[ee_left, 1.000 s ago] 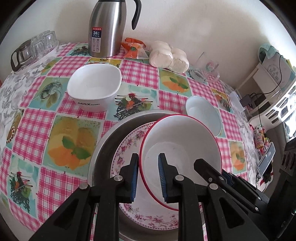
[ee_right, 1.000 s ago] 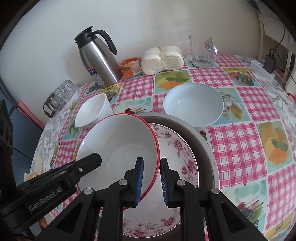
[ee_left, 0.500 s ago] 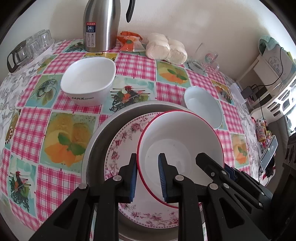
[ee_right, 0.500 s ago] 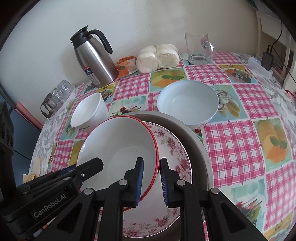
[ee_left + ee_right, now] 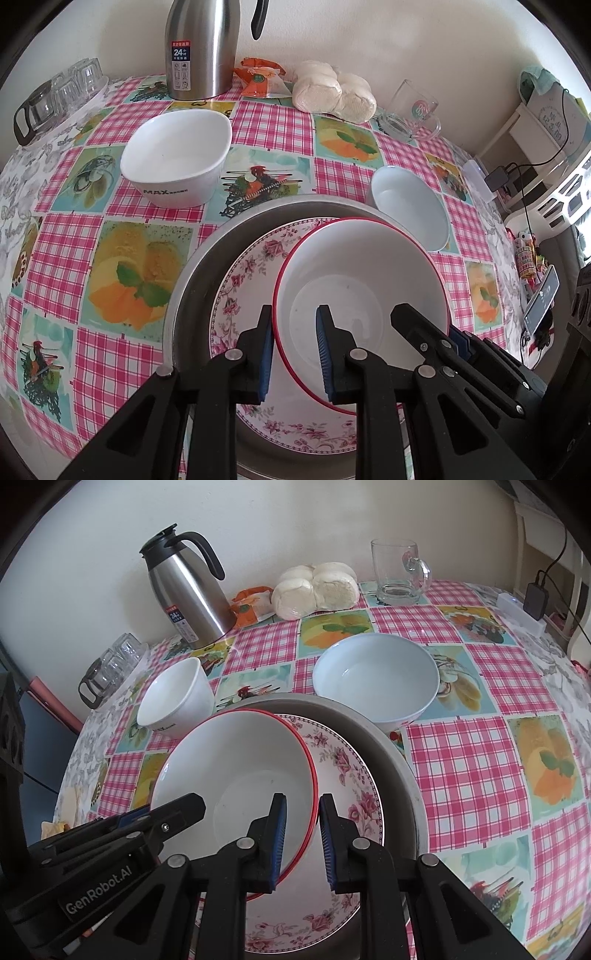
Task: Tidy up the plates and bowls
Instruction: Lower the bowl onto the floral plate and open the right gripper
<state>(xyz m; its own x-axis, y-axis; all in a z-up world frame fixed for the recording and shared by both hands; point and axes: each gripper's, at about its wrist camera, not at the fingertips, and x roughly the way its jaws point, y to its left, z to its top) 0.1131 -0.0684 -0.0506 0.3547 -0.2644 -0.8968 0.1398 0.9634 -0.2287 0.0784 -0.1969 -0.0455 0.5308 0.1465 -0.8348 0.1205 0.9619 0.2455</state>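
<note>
Both tools, left [image 5: 294, 341] and right [image 5: 303, 825], clamp the white bowl [image 5: 360, 291] (red-rimmed, tilted).

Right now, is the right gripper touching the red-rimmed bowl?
Touching. In the right wrist view, the right gripper straddles the rim of the red-rimmed bowl, pads pinching its wall from both sides.

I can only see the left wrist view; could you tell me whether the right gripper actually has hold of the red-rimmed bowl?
Observer: Yes. The right gripper is shut on the red-rimmed bowl at its rim, with one pad inside and one outside.
Operator: Thank you. The flask's top is cut off in my view; is it capped?
Observer: Yes, the black lid sits on the flask.
</note>
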